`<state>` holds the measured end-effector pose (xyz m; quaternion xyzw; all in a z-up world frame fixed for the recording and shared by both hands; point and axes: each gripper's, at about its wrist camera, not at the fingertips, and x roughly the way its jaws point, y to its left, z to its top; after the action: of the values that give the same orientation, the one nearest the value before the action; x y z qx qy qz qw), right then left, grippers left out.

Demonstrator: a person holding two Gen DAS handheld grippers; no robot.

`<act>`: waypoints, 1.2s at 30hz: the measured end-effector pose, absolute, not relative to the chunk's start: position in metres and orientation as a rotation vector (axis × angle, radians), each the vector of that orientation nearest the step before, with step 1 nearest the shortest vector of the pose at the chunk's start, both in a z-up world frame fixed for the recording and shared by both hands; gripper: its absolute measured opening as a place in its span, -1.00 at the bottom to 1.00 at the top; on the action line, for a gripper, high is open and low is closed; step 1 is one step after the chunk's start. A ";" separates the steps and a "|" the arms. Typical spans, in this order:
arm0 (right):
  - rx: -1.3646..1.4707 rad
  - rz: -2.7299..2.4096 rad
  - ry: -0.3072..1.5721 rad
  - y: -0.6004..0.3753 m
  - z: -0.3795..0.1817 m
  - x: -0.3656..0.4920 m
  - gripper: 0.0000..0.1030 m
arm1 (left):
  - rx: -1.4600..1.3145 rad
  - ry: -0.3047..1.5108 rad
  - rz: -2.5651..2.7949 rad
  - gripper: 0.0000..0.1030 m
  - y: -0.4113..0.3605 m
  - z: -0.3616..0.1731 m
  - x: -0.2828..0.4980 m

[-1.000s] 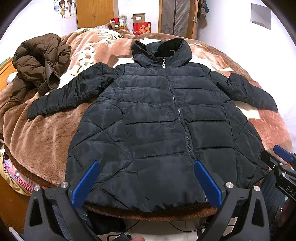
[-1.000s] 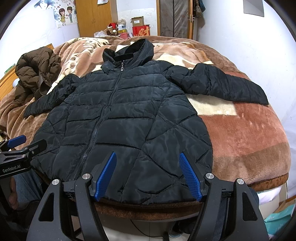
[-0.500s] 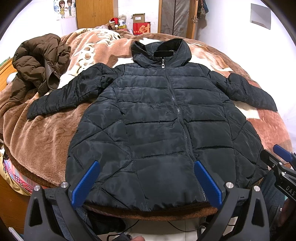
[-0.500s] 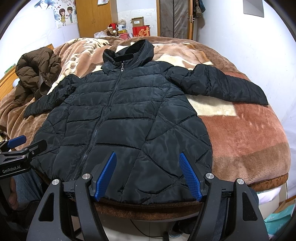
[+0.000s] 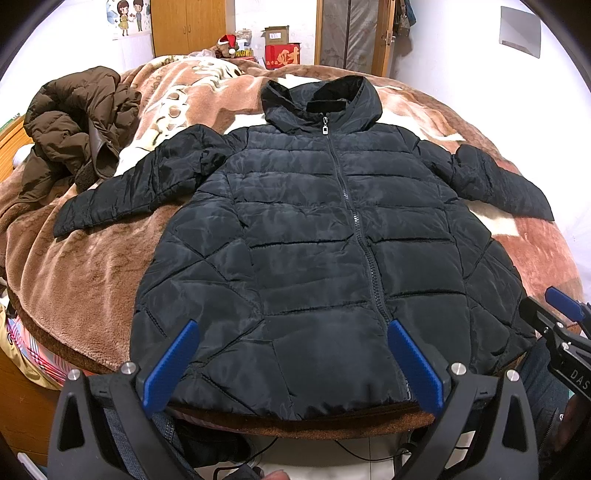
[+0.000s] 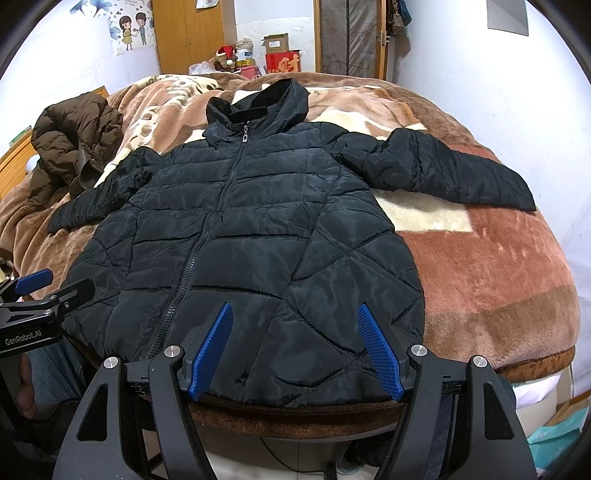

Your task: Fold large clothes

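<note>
The black jacket [image 5: 317,258] is showing a smooth, slightly glossy quilted shell that is catching soft highlights, with a metal zipper pull [image 5: 325,130] glinting at the collar and a duller, velvety lining inside the hood [image 5: 325,96]. The brown blanket [image 6: 487,280] is looking plush and fuzzy, matt all over. The brown coat [image 5: 74,122] is appearing as puffy matt cloth. The left claw [image 5: 295,363] and the right claw [image 6: 295,354] are presenting matt black plastic frames, shiny metal screw heads, and blue pads [image 6: 380,354] that are looking finely textured, rough like rubber. The wardrobe [image 6: 188,33] is showing smooth wood.
</note>
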<state>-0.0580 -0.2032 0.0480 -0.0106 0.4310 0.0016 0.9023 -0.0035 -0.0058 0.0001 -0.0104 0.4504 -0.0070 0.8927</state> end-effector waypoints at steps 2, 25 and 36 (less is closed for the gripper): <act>-0.022 0.004 0.894 -0.204 0.049 -0.059 0.37 | -0.020 0.938 -0.016 1.00 -0.007 0.000 -0.003; -0.040 0.049 0.893 -0.188 0.045 -0.012 0.37 | -0.073 0.917 0.037 1.00 0.040 -0.012 0.042; -0.087 0.145 0.889 -0.148 0.039 0.057 0.37 | -0.192 0.916 0.161 1.00 0.133 -0.022 0.108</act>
<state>0.0569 -0.1479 0.0388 -0.0422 0.4296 0.0703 0.8993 0.1084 0.1326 -0.0215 -0.0923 0.4411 0.0774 0.8893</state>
